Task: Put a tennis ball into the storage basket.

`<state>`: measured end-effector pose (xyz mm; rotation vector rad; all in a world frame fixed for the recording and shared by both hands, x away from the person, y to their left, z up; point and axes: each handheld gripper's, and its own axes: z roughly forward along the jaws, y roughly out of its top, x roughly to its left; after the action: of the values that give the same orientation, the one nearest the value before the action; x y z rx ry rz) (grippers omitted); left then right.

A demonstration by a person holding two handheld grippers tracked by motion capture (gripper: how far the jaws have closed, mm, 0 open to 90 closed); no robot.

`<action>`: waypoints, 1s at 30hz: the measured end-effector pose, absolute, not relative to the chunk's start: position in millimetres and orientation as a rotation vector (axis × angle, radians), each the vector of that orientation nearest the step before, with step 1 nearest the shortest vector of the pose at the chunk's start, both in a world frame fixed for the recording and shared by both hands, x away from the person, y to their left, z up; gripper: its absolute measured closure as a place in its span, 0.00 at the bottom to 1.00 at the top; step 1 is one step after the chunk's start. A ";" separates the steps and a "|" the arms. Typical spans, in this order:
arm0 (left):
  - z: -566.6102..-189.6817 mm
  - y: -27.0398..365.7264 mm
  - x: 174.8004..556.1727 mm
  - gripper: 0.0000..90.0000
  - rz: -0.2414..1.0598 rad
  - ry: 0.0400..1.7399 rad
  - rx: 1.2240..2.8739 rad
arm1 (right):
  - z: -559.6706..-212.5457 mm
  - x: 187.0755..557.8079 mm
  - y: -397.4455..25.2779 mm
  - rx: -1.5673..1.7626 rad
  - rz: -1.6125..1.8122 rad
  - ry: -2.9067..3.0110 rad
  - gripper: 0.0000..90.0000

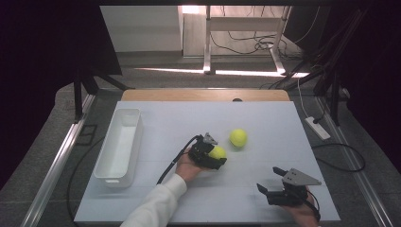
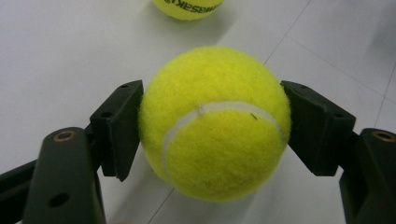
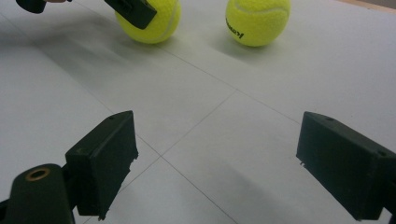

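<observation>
Gripping a fuzzy yellow tennis ball [image 2: 215,123] between both pads, left gripper [image 1: 208,152]; white plastic bin [image 1: 119,144] lies to its left; right gripper [image 1: 283,189] gapes idle.

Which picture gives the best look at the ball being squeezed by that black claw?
The left gripper view: the held tennis ball is close and sharp between both jaws, seam visible. The high view shows it small, partly covered by the left gripper. The right gripper view shows it far off, cut by the top edge.
</observation>
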<state>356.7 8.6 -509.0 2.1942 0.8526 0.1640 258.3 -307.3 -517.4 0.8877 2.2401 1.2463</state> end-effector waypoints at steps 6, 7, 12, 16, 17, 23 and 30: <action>-502.9 12.6 354.3 0.30 0.173 0.853 2.171 | -517.0 258.1 -307.5 0.887 1.246 2.236 0.13; -501.5 13.6 354.0 0.30 0.169 0.852 2.166 | -517.0 258.1 -307.4 0.886 1.247 2.235 0.13; -497.0 16.6 352.3 0.30 0.168 0.852 2.146 | -516.7 257.8 -307.1 0.887 1.247 2.233 0.13; -492.2 18.8 349.8 0.30 0.191 0.856 2.131 | -516.6 257.9 -307.3 0.887 1.247 2.231 0.13; -492.2 18.8 349.8 0.30 0.191 0.856 2.131 | -516.6 257.9 -307.3 0.887 1.247 2.231 0.13; -486.1 22.2 346.4 0.30 0.209 0.853 2.107 | -516.4 257.7 -307.2 0.886 1.251 2.228 0.13; -483.0 23.0 344.5 0.30 0.212 0.847 2.091 | -516.3 257.6 -306.9 0.886 1.247 2.229 0.13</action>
<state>344.5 23.0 -483.0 2.0912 0.8472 0.2120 257.6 -306.9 -516.3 0.8858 2.2289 1.2470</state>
